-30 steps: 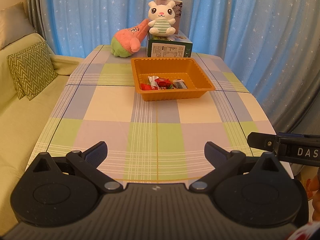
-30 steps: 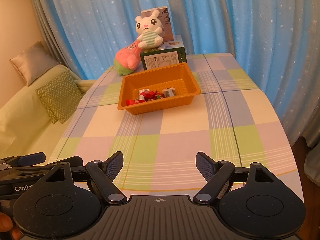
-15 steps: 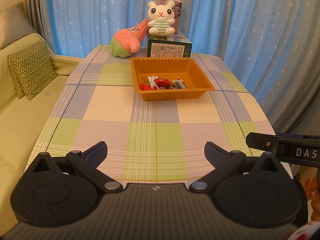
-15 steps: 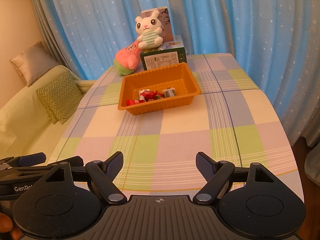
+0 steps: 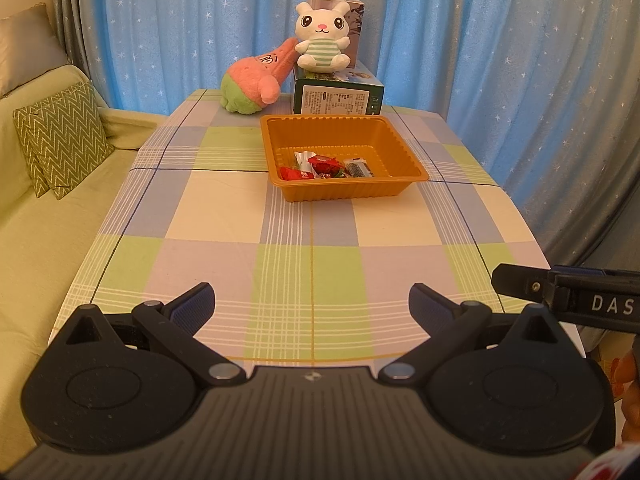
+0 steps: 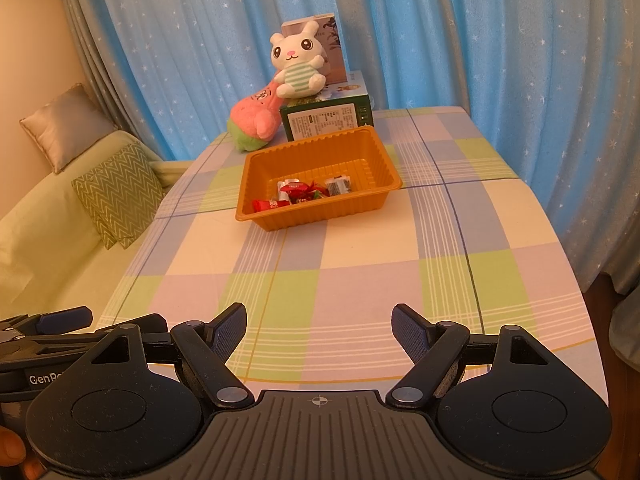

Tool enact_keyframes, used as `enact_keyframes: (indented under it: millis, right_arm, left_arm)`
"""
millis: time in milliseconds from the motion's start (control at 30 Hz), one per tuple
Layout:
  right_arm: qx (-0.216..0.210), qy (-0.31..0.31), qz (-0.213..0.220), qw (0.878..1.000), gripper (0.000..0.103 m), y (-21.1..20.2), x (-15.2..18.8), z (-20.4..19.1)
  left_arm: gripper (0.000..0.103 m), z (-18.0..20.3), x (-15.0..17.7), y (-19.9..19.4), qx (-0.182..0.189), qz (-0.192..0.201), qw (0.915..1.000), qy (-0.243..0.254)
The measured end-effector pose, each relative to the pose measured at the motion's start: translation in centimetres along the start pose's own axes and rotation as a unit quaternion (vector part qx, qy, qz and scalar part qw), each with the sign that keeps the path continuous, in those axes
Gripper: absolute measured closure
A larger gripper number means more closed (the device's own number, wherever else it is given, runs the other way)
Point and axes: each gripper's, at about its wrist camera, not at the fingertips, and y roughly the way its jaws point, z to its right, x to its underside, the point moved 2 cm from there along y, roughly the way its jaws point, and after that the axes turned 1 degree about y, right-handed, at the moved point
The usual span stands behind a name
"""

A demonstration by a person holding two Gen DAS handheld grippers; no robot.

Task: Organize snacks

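- Both claws are held low over the near end of the table. The left gripper (image 5: 312, 304) is spread wide, and nothing is held between its blue pads (image 5: 192, 304).
- Wide open too is the right gripper (image 6: 319, 326) — nothing is held in it, and only the checked tablecloth (image 6: 360, 280) is seen between its fingers.
- Part of the right gripper is seen at the right edge of the left camera's view, just beside the left one. Part of the left gripper is seen the same way at the left edge of the right camera's view.
- An orange tray (image 5: 348, 194) is set on the far half of the table, well apart from both claws.
- The snacks (image 5: 326, 166) are piled inside the tray, near its front wall — small wrapped sweets, mostly red, with one darker packet (image 5: 360, 169) on the right. How many there are cannot be told, since they are small and bunched up.
- A green box (image 5: 338, 98) is placed just behind the tray, and a white bunny toy (image 5: 322, 40) is sat on top of it.
- A pink and green plush (image 5: 256, 80) is leaned against the box on its left side.
- Blue curtains with stars (image 6: 200, 40) are hung behind the table.
- A sofa with a zigzag cushion (image 5: 60, 136) is seen to the left.
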Motion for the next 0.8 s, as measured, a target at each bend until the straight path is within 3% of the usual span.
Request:
enact_keyframes:
  millis: [800]
  right_arm:
    - [-0.001,0.001,0.002,1.000,0.024,0.05,0.02,-0.21]
  left_arm:
    - [0.000,0.05,0.07,-0.21,0.001,0.005,1.0000,-0.002]
